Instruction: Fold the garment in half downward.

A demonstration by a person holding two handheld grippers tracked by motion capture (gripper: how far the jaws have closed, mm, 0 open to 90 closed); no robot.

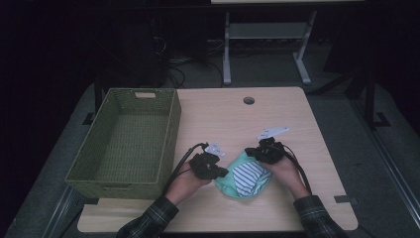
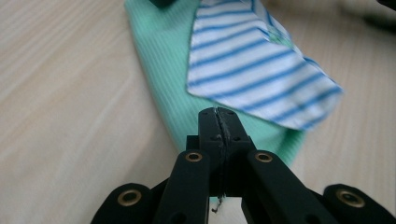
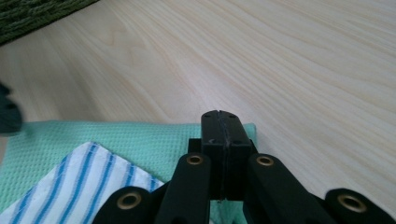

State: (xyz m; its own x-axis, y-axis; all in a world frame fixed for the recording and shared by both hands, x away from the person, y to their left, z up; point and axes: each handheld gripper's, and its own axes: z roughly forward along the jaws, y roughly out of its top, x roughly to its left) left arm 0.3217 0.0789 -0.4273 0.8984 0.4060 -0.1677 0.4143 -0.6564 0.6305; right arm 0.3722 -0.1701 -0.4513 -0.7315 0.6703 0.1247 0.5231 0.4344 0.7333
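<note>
At the left of the high view we see the green woven basket point(image 1: 126, 141), standing empty on the wooden table point(image 1: 277, 119). Right of it, near the lower centre of the frame, the left gripper point(image 1: 214, 171) touches the left edge of the green cloth point(image 1: 229, 182). In the left gripper view its 2 jaws are pressed together; a thread hangs under them, but we cannot tell if cloth is pinched.

The striped cloth point(image 1: 250, 177) lies on top of the green cloth, between the 2 grippers. The right gripper point(image 1: 260, 153) sits at the upper right edge of the pile, its jaws also closed, resting over the green edge.

We judge these risks: if only 1 layer is caught, the striped cloth can slide off when lifting. Uneven pulling can unfold the pile. A weak pinch can drop it before the basket.
</note>
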